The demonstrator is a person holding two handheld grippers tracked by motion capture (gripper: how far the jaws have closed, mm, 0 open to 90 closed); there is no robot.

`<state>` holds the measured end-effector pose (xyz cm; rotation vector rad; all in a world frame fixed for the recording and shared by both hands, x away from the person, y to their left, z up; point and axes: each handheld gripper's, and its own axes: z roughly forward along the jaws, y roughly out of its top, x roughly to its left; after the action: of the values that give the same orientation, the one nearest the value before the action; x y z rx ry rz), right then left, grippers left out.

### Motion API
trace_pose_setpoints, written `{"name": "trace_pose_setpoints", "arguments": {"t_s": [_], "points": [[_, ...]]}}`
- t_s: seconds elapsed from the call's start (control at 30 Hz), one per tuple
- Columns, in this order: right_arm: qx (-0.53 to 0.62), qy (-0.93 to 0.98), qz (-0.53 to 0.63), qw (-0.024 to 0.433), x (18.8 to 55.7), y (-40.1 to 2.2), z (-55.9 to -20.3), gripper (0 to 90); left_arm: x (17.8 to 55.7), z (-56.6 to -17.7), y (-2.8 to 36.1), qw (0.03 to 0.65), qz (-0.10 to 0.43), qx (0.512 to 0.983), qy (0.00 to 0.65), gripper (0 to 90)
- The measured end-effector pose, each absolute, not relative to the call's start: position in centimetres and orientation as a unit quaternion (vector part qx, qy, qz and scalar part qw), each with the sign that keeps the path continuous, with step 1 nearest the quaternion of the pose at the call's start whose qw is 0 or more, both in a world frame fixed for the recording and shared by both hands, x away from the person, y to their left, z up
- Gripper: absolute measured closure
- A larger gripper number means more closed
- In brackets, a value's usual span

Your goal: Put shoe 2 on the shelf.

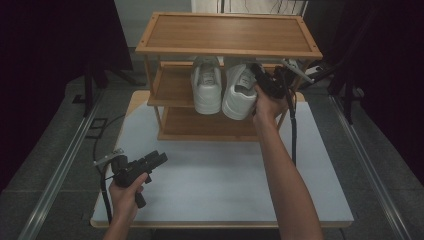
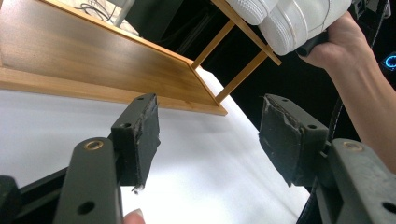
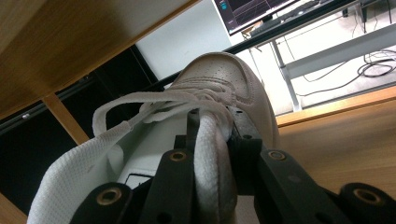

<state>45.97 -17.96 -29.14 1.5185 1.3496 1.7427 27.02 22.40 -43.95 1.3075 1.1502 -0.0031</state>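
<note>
Two white sneakers stand side by side on the middle shelf of a wooden shoe rack [image 1: 227, 32]. My right gripper [image 1: 260, 80] is shut on the collar wall of the right sneaker [image 1: 239, 92], which tilts a little with its heel over the shelf's front edge. In the right gripper view the jaws [image 3: 212, 126] pinch that padded wall, with the sneaker's [image 3: 224, 79] toe and laces [image 3: 154, 105] beyond. The left sneaker [image 1: 207, 85] sits untouched. My left gripper [image 1: 161, 158] hovers low over the white table [image 1: 220, 175] at front left, open [image 2: 210, 121] with nothing between its pads.
The rack stands at the back of the table; its bottom shelf [image 2: 93, 65] is bare. The sneakers' soles [image 2: 285, 18] and the right hand [image 2: 345, 42] show in the left gripper view. A cable [image 1: 293, 135] hangs from the right gripper. Dark floor and rails flank the table.
</note>
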Motion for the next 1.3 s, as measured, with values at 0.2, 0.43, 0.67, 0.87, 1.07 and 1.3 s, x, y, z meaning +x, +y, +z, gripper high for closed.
{"name": "trace_pose_setpoints", "arguments": {"t_s": [0.2,0.43,0.67,0.87,1.07,1.3], "points": [[0.556,0.487,0.631,0.235,46.2,-17.8,-29.2,80.6,27.0,-43.9,22.2,0.644,-0.002,0.579,0.500,37.5],[0.559,0.488,0.624,0.245,46.4,-18.0,-29.6,79.0,27.0,-44.0,22.2,0.643,-0.004,0.579,0.501,37.6],[0.560,0.484,0.627,0.240,46.5,-17.9,-29.6,79.0,27.0,-44.1,21.9,0.642,-0.007,0.582,0.499,37.6],[0.557,0.484,0.631,0.240,46.7,-17.8,-29.6,77.6,27.1,-44.2,21.5,0.639,-0.013,0.588,0.496,38.4],[0.541,0.501,0.635,0.231,47.0,-17.3,-29.7,68.1,27.1,-44.2,21.4,0.638,-0.015,0.591,0.493,38.4],[0.521,0.494,0.659,0.224,46.9,-17.2,-29.6,64.5,27.0,-44.1,21.5,0.640,-0.015,0.590,0.492,38.4]]}}
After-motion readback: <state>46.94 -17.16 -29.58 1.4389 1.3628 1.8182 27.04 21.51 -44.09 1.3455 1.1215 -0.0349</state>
